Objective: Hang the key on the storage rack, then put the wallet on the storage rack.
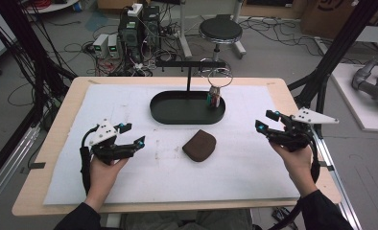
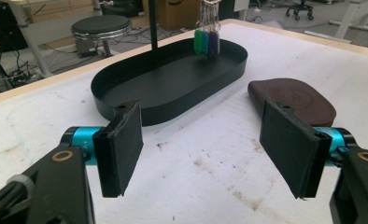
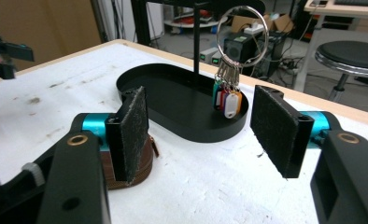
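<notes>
Landmark: oval black metal tray (image 1: 164,116) with an upright T-shaped stand, one of it. One brown leather pouch (image 1: 199,145) lies on the white mat just in front of the tray. One large key ring with coloured tags (image 1: 217,89) hangs at the tray's right end; the right gripper view separates white, red and green tags (image 3: 227,100), the high view does not. Left gripper (image 1: 132,134), front-left of the tray: jaws wide apart, nothing between. Right gripper (image 1: 267,120), right of the tray: jaws wide apart, empty.

A lab: computer towers (image 1: 140,29) and tangled cables (image 1: 76,48) on the floor, a stool (image 1: 220,31), black frame posts (image 1: 338,48).
</notes>
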Available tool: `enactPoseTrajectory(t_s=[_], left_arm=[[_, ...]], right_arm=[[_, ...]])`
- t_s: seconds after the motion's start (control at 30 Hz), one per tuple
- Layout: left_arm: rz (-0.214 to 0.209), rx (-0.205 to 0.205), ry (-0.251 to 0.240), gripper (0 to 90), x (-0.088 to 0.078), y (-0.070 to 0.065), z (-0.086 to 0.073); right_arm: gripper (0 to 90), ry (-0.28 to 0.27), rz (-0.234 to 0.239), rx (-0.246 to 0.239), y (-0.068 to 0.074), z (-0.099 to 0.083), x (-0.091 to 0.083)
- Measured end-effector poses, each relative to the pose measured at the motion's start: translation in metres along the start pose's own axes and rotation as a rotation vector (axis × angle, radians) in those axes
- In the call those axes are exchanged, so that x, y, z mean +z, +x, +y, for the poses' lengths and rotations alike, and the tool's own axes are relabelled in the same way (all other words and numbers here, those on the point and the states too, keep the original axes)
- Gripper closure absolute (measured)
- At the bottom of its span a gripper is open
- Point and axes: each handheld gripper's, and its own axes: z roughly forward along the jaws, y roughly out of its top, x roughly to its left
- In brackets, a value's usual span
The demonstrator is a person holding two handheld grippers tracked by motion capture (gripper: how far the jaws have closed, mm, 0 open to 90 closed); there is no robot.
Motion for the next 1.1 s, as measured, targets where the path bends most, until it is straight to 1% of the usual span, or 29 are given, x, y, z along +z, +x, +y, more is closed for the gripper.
enactPoseTrajectory(t_s=[0.03,0.07,0.13,0.2,0.27,0.3,0.33,0.37,0.47,0.53,0.57,0.83,0.9,1.0,1.1], left_arm=[[0.000,0.000,0.000,29.9,0.000,0.000,0.000],[0.002,0.003,0.001,29.9,-0.001,0.000,0.000],[0.006,0.001,-0.001,29.9,-0.003,0.001,0.000],[0.008,0.002,-0.001,29.9,-0.004,0.000,0.000],[0.008,0.006,-0.001,29.9,-0.005,-0.001,0.000],[0.008,0.004,-0.002,29.9,-0.005,-0.002,0.000],[0.007,0.007,-0.001,29.9,-0.005,-0.002,0.000],[0.007,0.011,0.001,29.9,-0.005,-0.002,0.000],[0.010,0.011,-0.001,29.9,-0.005,-0.004,0.000],[0.007,0.014,0.002,29.9,-0.005,-0.004,0.000],[0.007,0.014,0.003,29.9,-0.004,-0.005,0.000],[0.002,0.013,0.004,29.9,-0.002,-0.004,0.000],[-0.001,0.012,0.004,29.9,-0.002,-0.004,0.000],[-0.002,0.010,0.006,29.9,-0.002,-0.004,0.000],[-0.006,0.007,0.008,30.0,-0.001,-0.005,0.000]], right_arm=[[35.9,0.002,-0.007,0.007,0.001,-0.005,0.001],[35.9,0.002,-0.007,0.007,0.001,-0.005,0.001],[35.9,0.004,-0.016,0.010,0.002,-0.014,0.002],[35.9,0.015,-0.018,0.003,0.002,-0.020,0.003],[35.9,0.013,-0.029,0.000,0.002,-0.025,0.003],[35.8,0.023,-0.029,0.013,0.001,-0.028,0.003],[35.8,0.023,-0.029,0.013,0.001,-0.028,0.003],[35.6,0.028,-0.044,0.004,0.000,-0.031,0.004],[35.6,0.032,-0.048,0.004,0.000,-0.032,0.004],[35.7,0.029,-0.053,-0.003,-0.001,-0.032,0.004],[35.6,0.029,-0.055,0.004,0.000,-0.033,0.003],[35.2,0.033,-0.063,-0.006,0.000,-0.034,0.002],[35.1,0.038,-0.064,-0.013,0.001,-0.034,0.003],[35.6,0.051,-0.077,-0.024,0.003,-0.035,0.006],[36.0,0.065,-0.075,-0.021,0.005,-0.036,0.010]])
